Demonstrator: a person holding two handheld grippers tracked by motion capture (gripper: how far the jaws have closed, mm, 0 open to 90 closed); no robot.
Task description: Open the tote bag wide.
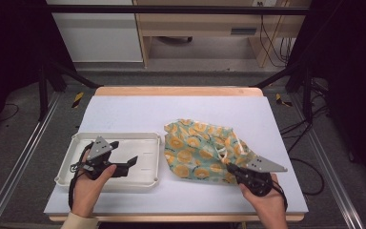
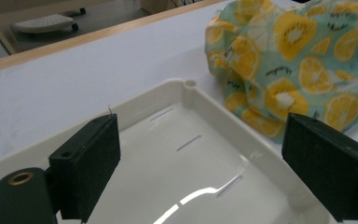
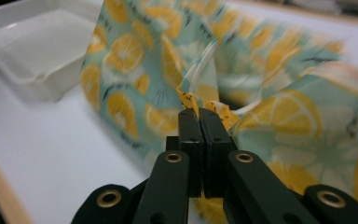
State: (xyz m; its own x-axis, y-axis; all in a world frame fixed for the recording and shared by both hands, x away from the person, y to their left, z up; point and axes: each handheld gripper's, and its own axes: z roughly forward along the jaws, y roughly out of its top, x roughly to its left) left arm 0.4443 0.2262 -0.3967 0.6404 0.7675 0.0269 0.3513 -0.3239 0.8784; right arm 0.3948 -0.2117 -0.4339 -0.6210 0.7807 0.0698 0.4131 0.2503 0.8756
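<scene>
A crumpled teal cloth bag [image 1: 205, 151] printed with orange slices lies on the white table, right of a cream plastic tray [image 1: 143, 179]. My right gripper [image 1: 232, 169] is at the bag's near right edge. In the right gripper view its jaws are pressed together with a fold of the bag [image 3: 200, 100] pinched at their tips, and the fabric [image 3: 279, 116] rises behind them. My left gripper [image 1: 124, 153] hovers over the tray with its jaws wide apart. The left gripper view has the tray floor [image 2: 186, 163] between the two pads and the bag [image 2: 289, 60] beyond the tray's rim.
The tray [image 2: 186, 85] holds nothing. The table's wooden front edge [image 1: 171, 218] runs just before both hands. A black frame post [image 1: 45, 86] stands off the far left corner, and cables [image 1: 310, 167] trail on the floor at the right.
</scene>
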